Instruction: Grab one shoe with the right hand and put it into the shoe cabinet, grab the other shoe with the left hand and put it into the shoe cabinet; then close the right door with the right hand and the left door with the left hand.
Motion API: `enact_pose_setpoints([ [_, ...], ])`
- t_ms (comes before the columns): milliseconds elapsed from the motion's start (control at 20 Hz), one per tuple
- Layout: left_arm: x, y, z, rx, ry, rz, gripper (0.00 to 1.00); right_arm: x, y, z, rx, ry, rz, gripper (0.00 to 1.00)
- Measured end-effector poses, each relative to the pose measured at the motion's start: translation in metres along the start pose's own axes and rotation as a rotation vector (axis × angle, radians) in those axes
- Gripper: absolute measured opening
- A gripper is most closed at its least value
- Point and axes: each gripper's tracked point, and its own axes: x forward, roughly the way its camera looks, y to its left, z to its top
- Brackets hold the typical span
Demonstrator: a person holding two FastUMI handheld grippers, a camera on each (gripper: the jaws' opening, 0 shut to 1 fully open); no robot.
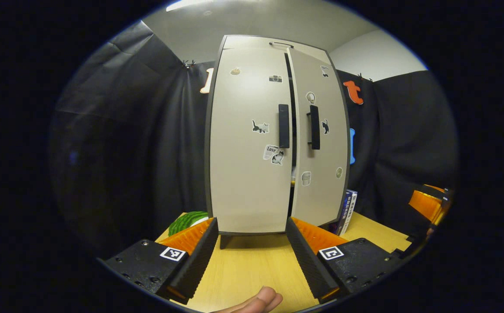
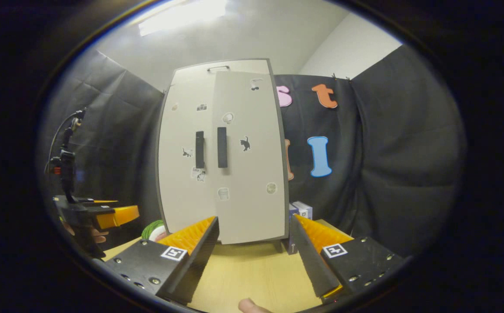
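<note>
The shoe cabinet stands upright on the tabletop, just in front of both grippers. Its left door looks shut; the right door stands slightly ajar, with a dark gap between them. I judge the shoes are already inside, so the closing step is nearly finished. The right gripper should push the right door flush. The left gripper has its fingers spread and empty, and so does the right one.

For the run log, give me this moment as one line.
shoe cabinet: right door slightly ajar, left door nearly shut | left gripper open | right gripper open | table
</note>
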Motion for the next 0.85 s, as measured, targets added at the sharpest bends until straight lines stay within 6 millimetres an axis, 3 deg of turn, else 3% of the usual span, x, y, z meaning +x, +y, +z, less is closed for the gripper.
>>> enact_pose_setpoints([
  [250,-0.025,-0.001,0.014,-0.010,-0.030,0.001,0.96,-0.009,0.002,0.000,-0.031,-0.005,0.003,0.98],
  [750,-0.034,-0.011,0.017,-0.044,-0.056,-0.027,0.96,-0.015,-0.007,-0.003,-0.001,-0.012,-0.011,0.98],
  [800,-0.035,-0.010,0.018,-0.043,-0.061,-0.025,0.96,-0.015,-0.006,-0.003,0.001,-0.013,-0.012,0.94],
  [850,-0.036,-0.010,0.022,-0.048,-0.074,-0.031,0.96,-0.013,-0.005,-0.003,0.000,-0.015,-0.010,0.98],
])
